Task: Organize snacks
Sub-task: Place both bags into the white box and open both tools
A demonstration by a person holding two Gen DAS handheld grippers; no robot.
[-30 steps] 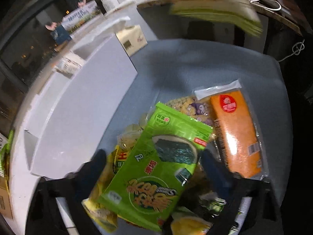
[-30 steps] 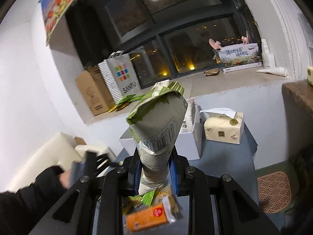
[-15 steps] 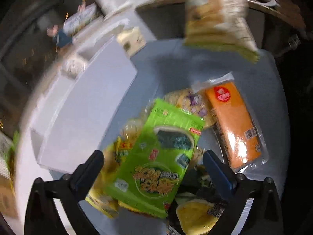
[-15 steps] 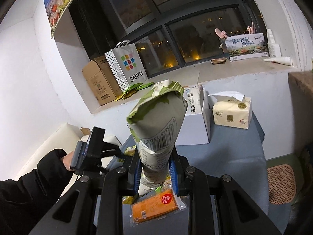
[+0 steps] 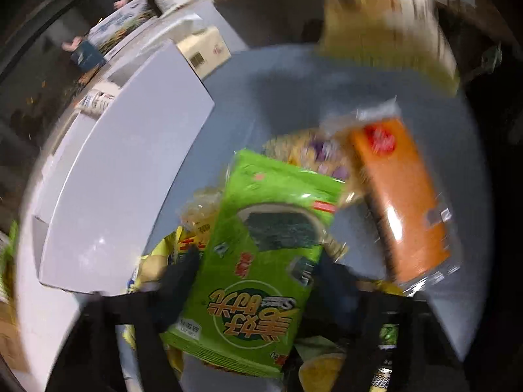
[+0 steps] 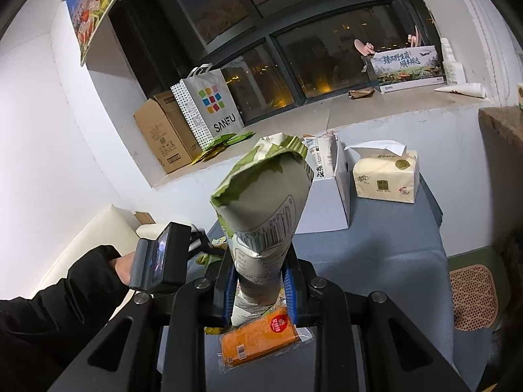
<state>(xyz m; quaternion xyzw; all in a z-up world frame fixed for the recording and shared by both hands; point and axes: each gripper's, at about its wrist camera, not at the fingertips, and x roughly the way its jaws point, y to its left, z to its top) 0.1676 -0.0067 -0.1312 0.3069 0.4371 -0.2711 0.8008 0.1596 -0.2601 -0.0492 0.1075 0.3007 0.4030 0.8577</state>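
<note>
Green seaweed packet [image 5: 261, 261]: I see it on top of the snack pile at the near edge of the desk [image 5: 294, 75], lying between the fingers of my left hand-held gripper [image 5: 258, 281].
Left hand-held gripper: its jaws are closing around that packet; the view is blurred, so I cannot tell whether the pads press on it yet.
Crumpled snack bag [image 6: 261, 202]: I hold it upright above the desk, clenched in my right hand-held gripper [image 6: 260, 285].
Orange packet [image 5: 402, 202]: flat on the desk just beside the green one, with yellow packets [image 5: 157, 261] under and around the pile.
Step in hand: I judge this to be the pick of the green packet while the right hand carries its bag.
Next move: I would need a firm pinch on the thin, slippery packet, then a lift clear of the pile toward the white box [image 5: 124, 176] beside it, which seems the likely place to put snacks.
Surface: grey-blue desk; a tissue pack [image 6: 387, 176] stands at its far end.
Room: a dark window [image 6: 294, 32], and a sill with a cardboard box [image 6: 163, 137] and a paper bag [image 6: 209, 104].
</note>
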